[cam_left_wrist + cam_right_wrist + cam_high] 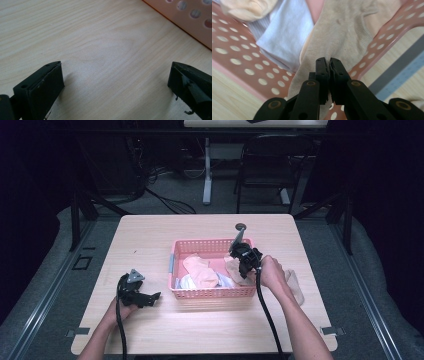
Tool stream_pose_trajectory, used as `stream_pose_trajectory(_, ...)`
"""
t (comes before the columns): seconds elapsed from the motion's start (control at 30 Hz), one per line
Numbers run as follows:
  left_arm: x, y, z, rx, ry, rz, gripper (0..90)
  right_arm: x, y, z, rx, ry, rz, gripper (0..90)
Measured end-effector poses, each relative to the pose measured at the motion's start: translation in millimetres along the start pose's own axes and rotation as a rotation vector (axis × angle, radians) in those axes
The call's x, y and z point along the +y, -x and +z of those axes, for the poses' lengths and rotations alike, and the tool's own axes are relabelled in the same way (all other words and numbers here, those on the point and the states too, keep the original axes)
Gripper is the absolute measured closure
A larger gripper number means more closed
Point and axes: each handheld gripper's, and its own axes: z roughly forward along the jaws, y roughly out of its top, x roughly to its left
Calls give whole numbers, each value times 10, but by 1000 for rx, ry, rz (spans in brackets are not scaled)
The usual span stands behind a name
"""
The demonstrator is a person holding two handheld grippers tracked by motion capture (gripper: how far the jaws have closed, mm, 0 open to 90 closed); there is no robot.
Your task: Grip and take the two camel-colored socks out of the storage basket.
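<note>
- My right tool (328, 62) is clenched on a beige sock (342, 32) over the pink basket (200, 244).
- My left tool (115, 82) rests released on the surface (100, 45).

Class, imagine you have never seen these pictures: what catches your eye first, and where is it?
The pink basket at the middle of the table, full of pale socks. At its right edge the right hand-held gripper is shut on a beige sock draped over the rim. The left hand-held gripper rests open on bare wood, left of the basket.
</note>
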Motion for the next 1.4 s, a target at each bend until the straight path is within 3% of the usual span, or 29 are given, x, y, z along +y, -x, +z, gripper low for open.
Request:
stream_pose_trajectory(0.63,0,0,0,0,-1,1,0,174,-66,-615,-30,22,-65,861)
stream_pose_trajectory(0.97,0,-1,-1,1,-1,2,0,204,-84,-796,-27,35,-82,861)
stream_pose_trajectory(1.4,0,-1,-1,1,-1,1,0,102,-45,-1143,-42,72,-84,861)
